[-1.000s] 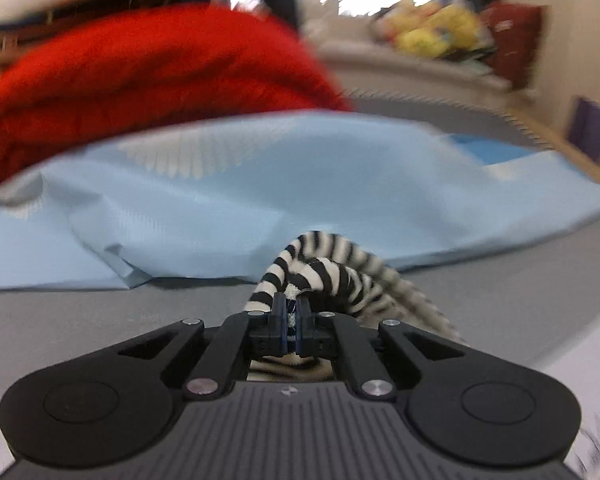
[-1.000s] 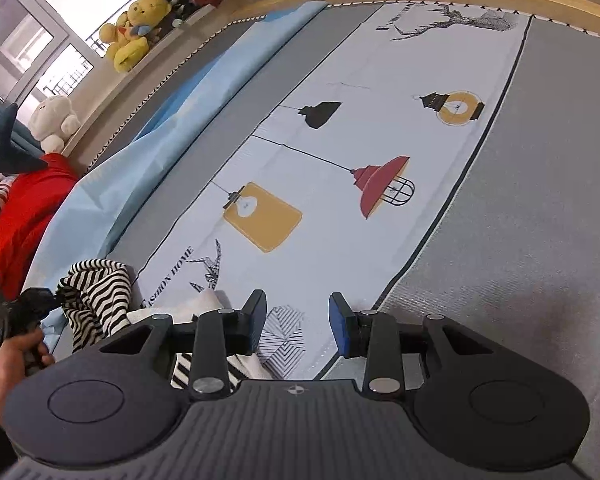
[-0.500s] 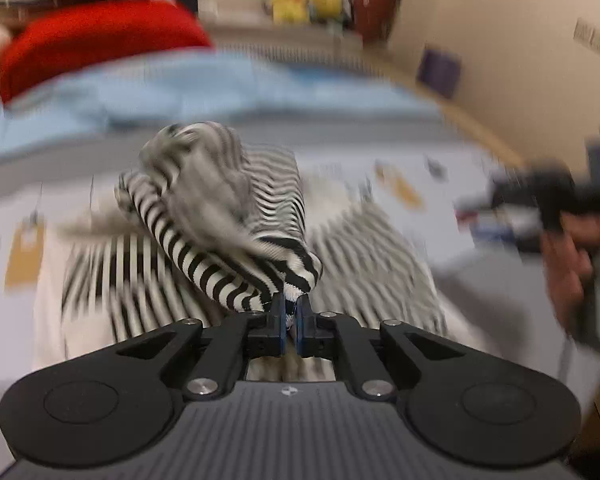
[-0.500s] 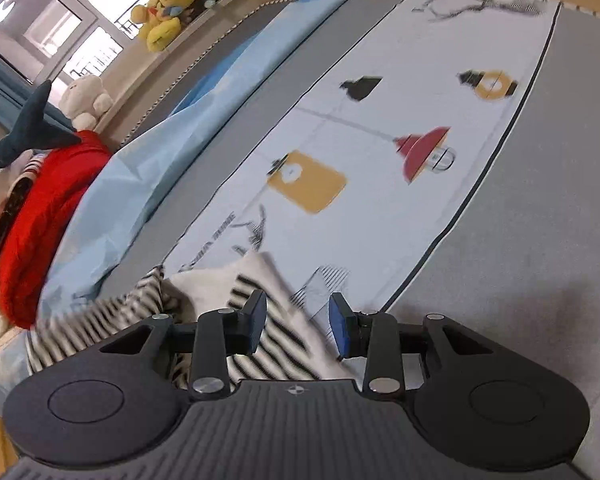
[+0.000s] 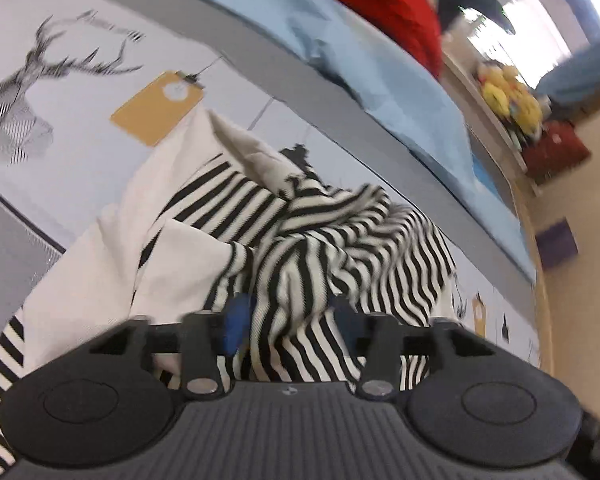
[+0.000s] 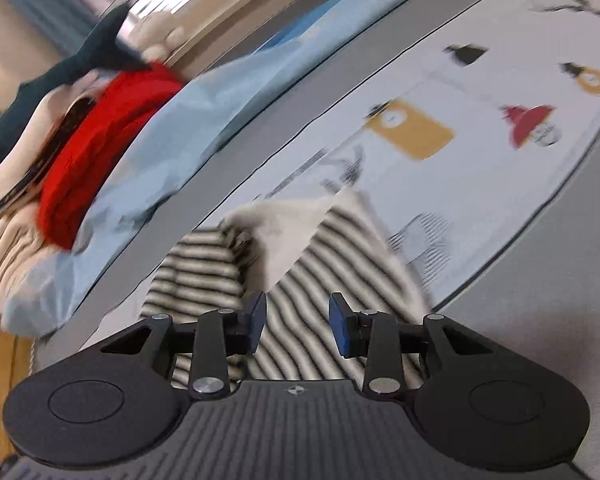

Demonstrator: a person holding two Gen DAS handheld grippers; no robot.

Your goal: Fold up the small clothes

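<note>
— Grey woven bed surface [image 5: 12,240] with a pale printed cotton sheet [image 5: 80,12] laid flat over it; what does the print show?

— Flat graphic shapes: a line-drawn stag head [image 5: 16,92], a mustard-yellow rectangular lamp [image 5: 158,106], and in the right wrist view a red dome-shaped lamp [image 6: 530,120]. The sheet looks smooth and matte.

— And the black-and-white striped small garment [image 5: 340,248]?

— It lies on the printed sheet in a soft rumpled heap, just below the mustard lamp in the left wrist view. Its right half is bunched into twisting folds; its left half shows plain white cloth panels with crisp creases and a pointed corner sticking up toward the lamp.

— The left claw [image 5: 290,322]?

— Its jaws are opening, blue pads apart, a ridge of the striped cloth between them; the pads do not look pressed on it.

— The right claw [image 6: 298,326]?

— Spread partway, hovering over the striped garment [image 6: 308,280], nothing pinched. That view is blurred.

— Beyond the garment?

— A light blue, smooth, wrinkled cloth [image 5: 372,64] runs along the far side of the bed, with a red knitted, thick bundle [image 5: 384,4] on it. Yellow plush toys [image 5: 508,100] sit on a ledge farther off.
</note>
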